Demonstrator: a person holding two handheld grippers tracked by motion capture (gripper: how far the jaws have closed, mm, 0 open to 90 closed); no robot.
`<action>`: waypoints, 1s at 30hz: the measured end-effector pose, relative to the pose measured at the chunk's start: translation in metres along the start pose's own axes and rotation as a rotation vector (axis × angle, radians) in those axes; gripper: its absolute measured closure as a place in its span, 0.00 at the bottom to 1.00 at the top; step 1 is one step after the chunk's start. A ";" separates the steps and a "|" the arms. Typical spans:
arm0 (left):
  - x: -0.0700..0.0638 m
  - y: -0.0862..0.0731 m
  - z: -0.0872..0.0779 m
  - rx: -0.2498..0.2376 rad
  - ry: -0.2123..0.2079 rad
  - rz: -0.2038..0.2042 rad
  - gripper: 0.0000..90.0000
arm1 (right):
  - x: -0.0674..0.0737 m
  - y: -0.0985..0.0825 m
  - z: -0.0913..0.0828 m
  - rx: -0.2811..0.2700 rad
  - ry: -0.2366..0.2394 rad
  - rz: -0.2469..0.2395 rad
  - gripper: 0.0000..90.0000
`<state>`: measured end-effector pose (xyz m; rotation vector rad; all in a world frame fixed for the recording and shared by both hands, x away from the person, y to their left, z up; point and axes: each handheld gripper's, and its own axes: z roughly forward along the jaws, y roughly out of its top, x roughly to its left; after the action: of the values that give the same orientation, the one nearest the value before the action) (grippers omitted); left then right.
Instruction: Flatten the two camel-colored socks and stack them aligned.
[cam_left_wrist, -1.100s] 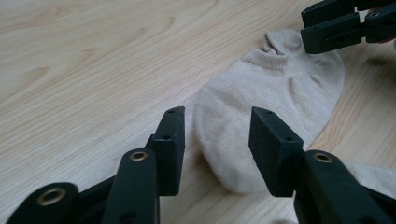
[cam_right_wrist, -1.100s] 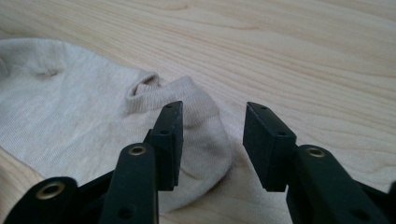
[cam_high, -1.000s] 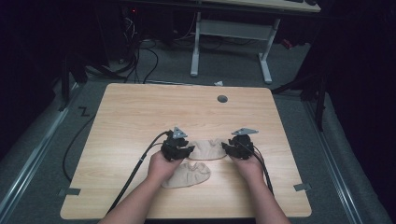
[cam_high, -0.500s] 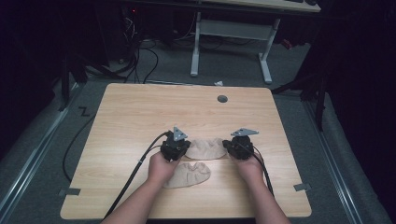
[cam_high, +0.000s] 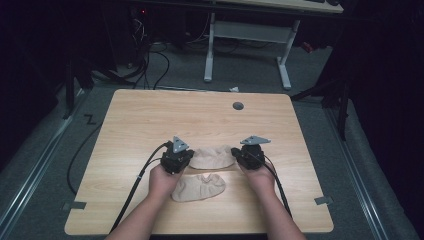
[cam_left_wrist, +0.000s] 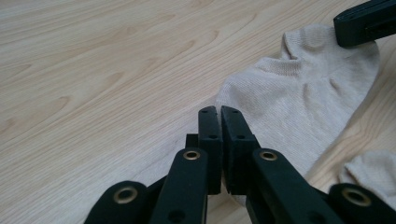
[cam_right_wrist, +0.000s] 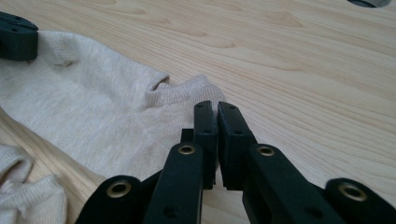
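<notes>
I have both tongs, left (cam_high: 186, 156) and right (cam_high: 239, 154), pinching opposite ends of the far beige ankle sock (cam_high: 212, 157) mid-frame on the bench (cam_high: 150, 115); lifting and pairing it with the nearer sock (cam_high: 199, 186) remains.

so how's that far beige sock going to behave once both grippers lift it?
Likely floppy: the far beige sock is thin knit lying flat with soft creases, so the middle should sag between the left gripper and right gripper, each shut on one end. Probably very light. It looks unlikely to slip on the wooden table, since ribbed fabric gives the jaws some purchase.
</notes>
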<state>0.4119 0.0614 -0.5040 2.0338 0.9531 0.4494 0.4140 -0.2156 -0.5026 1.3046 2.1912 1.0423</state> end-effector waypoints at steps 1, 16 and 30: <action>0.001 -0.001 -0.002 0.001 0.003 -0.002 0.97 | 0.001 0.001 0.001 -0.002 0.003 -0.005 0.97; 0.004 -0.019 -0.042 -0.030 0.013 -0.010 0.97 | 0.027 0.009 -0.002 -0.020 0.046 -0.058 0.97; -0.009 -0.025 -0.076 -0.057 -0.005 0.011 0.97 | 0.048 0.011 -0.024 -0.062 0.069 -0.101 0.97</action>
<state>0.3487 0.1048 -0.4782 1.9886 0.9162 0.4718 0.3806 -0.1802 -0.4765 1.1344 2.2316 1.1217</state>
